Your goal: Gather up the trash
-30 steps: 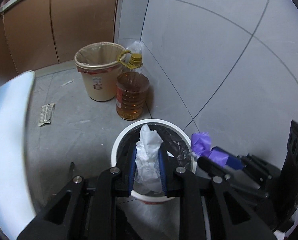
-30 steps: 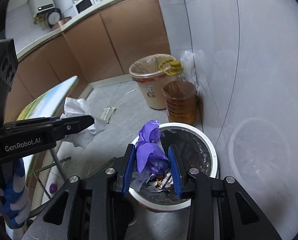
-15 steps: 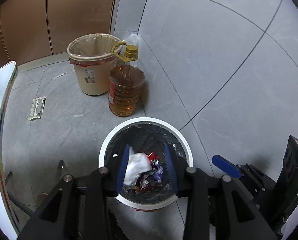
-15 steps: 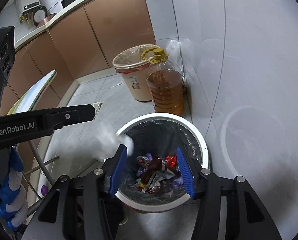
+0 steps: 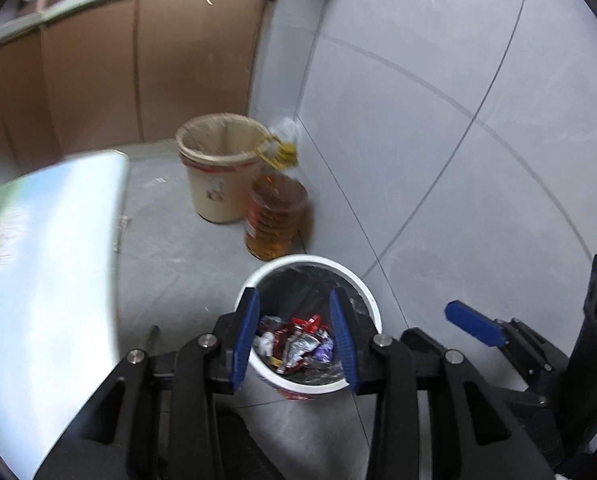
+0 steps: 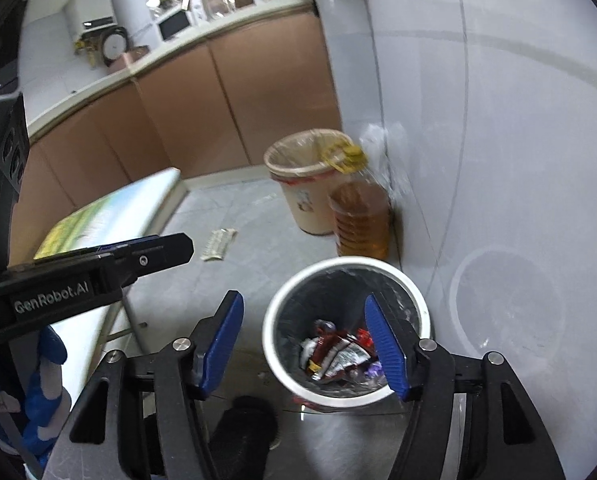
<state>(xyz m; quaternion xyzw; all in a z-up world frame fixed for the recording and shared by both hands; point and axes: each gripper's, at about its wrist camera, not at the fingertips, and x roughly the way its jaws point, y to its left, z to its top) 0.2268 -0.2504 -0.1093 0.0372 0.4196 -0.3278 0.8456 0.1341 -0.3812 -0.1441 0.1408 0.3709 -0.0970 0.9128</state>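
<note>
Both jaws stand spread and hold nothing: the left gripper point(image 5: 294, 336) and right gripper point(image 6: 304, 346) hang above the white bin point(image 6: 276, 328), which sits just beyond and below their tips. Crumpled wrappers point(image 6: 338, 354) lie at its bottom. A flat scrap point(image 6: 218, 244) rests on the floor, left of the right jaws; approaching it low, pads flat, seems wise.
</note>
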